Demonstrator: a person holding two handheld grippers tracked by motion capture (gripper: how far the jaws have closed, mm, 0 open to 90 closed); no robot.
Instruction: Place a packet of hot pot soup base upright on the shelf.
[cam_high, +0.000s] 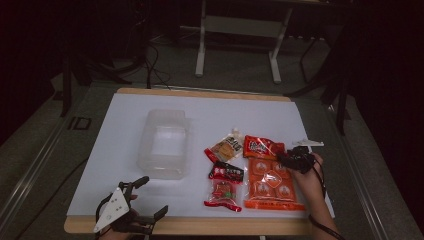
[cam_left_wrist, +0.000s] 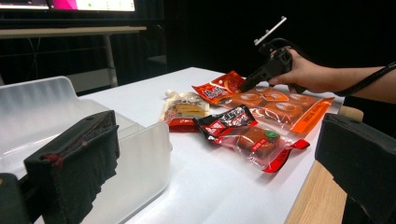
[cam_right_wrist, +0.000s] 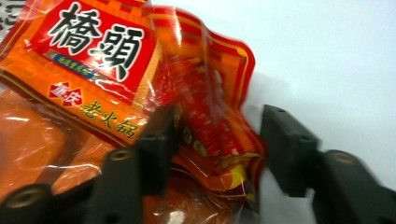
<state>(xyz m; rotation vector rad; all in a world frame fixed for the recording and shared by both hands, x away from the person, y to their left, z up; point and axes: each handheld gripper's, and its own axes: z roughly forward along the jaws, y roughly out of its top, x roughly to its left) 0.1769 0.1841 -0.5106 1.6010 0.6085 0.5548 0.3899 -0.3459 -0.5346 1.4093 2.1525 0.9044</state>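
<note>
White table sheet (cam_high: 125, 150) covers most of the desk. On it, left of centre, sits a clear plastic bin (cam_high: 165, 144), empty, open top.

Right of the bin lie the snack packs. Biggest is the orange hotpot-base pack (cam_high: 270, 180), flat, near-right area of the sheet, its red header end pointing far. Just left of it are a red-and-black pack (cam_high: 226, 187) and, farther off, a small yellow pouch (cam_high: 226, 148).

R gripper (cam_right_wrist: 212, 140) sits at the far corner of the orange pack, jaws partway apart w/ the crumpled header film bunched between them. Pads are on either side but not clearly pressing yet, esp. the right one, which shows a gap.

L gripper (cam_high: 145, 200) hovers at the near-left table edge, jaws wide apart, nothing in them.

Risks, as I judge it: the grip is on a thin corner only, so a big floppy pack could slip out or swing when lifted. Glossy film = low friction. The dragging pack could also nudge the red-and-black pack beside it. The film might tear at the seal if pinched too near the edge.
</note>
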